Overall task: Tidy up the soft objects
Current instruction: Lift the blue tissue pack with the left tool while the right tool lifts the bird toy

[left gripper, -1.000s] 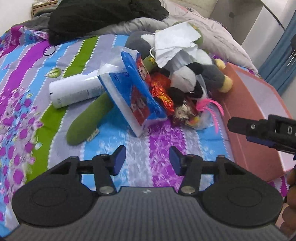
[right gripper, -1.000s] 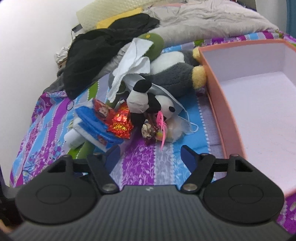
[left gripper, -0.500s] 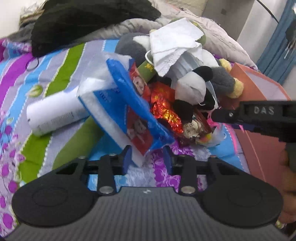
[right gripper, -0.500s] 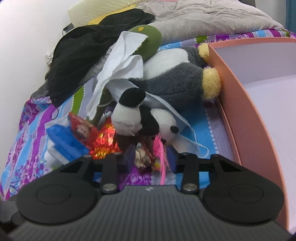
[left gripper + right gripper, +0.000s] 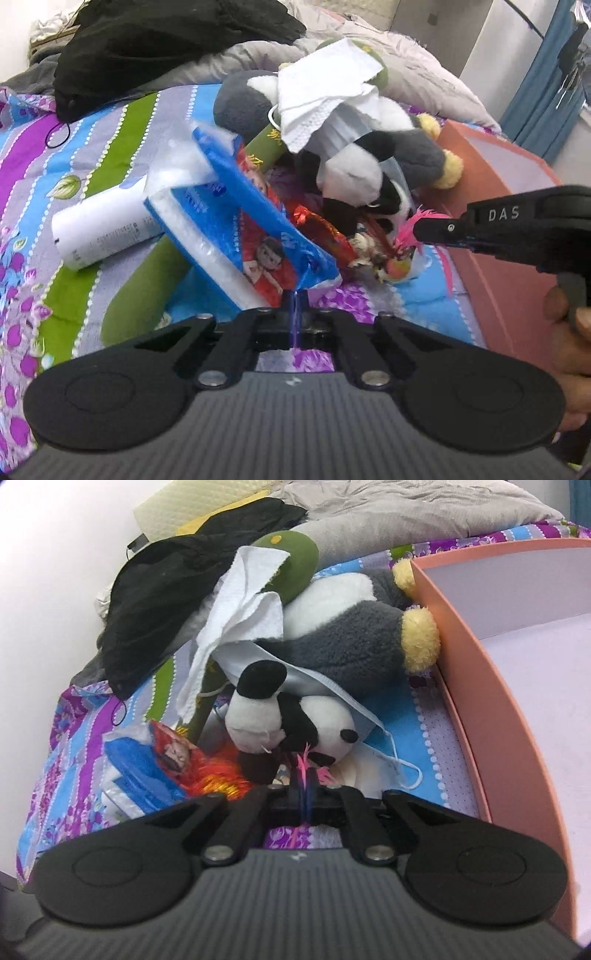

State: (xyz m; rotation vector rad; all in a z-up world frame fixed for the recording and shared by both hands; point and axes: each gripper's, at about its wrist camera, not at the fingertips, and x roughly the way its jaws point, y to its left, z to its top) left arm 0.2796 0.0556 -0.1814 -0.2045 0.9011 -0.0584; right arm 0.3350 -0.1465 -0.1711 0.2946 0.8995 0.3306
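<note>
- On the striped bedspread (image 5: 110, 155), soft toys lie heaped just beside an orange box (image 5: 476, 672).
- Left gripper (image 5: 295, 299): jaws have just closed, pinching the corner of the blue tissue pack (image 5: 236, 229).
- Right gripper (image 5: 303, 786): jaws have just closed on the pink feather toy (image 5: 303, 762) below the panda plush (image 5: 288, 716).

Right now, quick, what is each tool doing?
Left tool: shut on the blue tissue pack, at its corner.
Right tool: shut on the pink feather toy.

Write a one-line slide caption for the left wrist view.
Left gripper pinches the blue tissue pack's corner while the right gripper nips a pink-feathered toy beside the orange box.
</note>
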